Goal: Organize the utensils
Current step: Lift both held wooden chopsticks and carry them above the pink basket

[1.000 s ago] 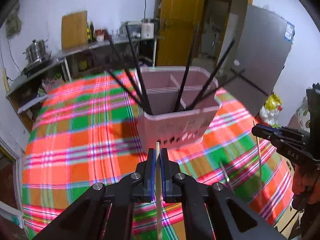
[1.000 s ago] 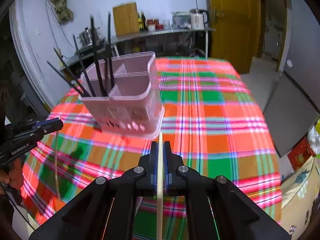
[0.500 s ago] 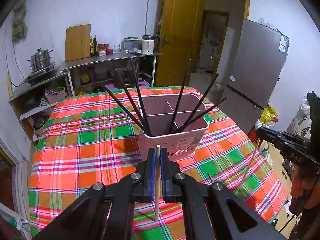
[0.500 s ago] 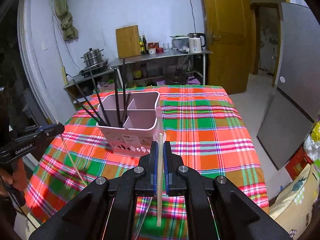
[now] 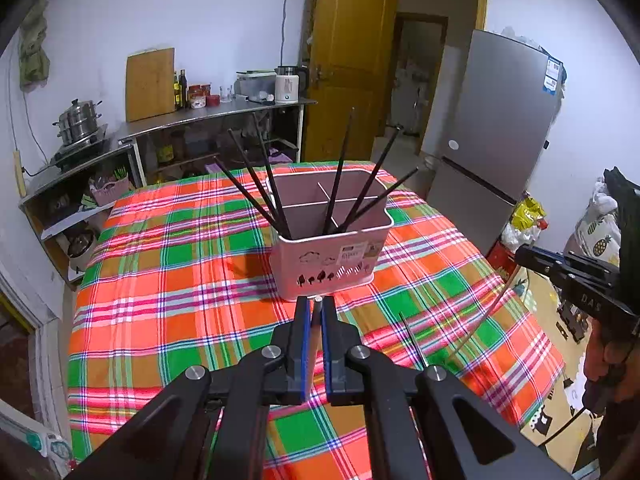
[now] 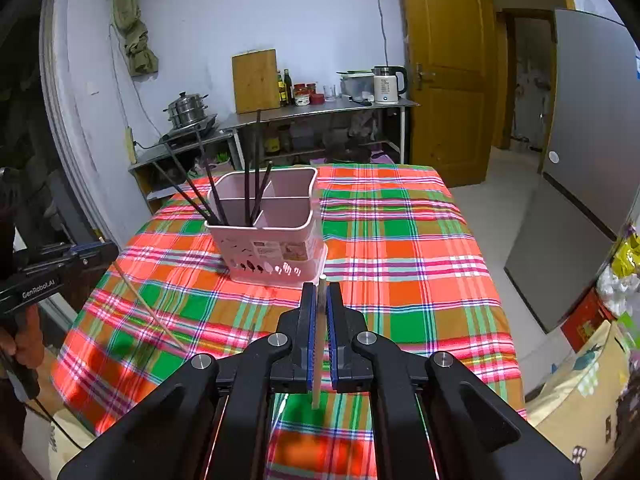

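A pink divided utensil holder (image 5: 332, 264) (image 6: 272, 240) stands on the plaid tablecloth (image 5: 168, 280) (image 6: 400, 248) with several black chopsticks (image 5: 256, 188) (image 6: 200, 188) leaning in it. My left gripper (image 5: 316, 304) is shut on a pale wooden chopstick (image 5: 314, 340), lifted above the cloth in front of the holder. My right gripper (image 6: 320, 288) is shut on another wooden chopstick (image 6: 319, 340), also raised. Each gripper shows in the other's view: the right gripper (image 5: 524, 254) at the right edge, the left gripper (image 6: 108, 246) with its wooden chopstick (image 6: 148, 308) hanging down.
A metal counter (image 6: 320, 108) with a kettle (image 6: 386, 84), bottles, a cutting board (image 6: 256, 80) and a steamer pot (image 5: 78, 124) runs along the far wall. A grey fridge (image 5: 492, 136) and a yellow door (image 5: 348, 68) stand beyond the table.
Both grippers rose and pulled back from the holder, each keeping its wooden chopstick; the holder now looks smaller and more of the room shows.
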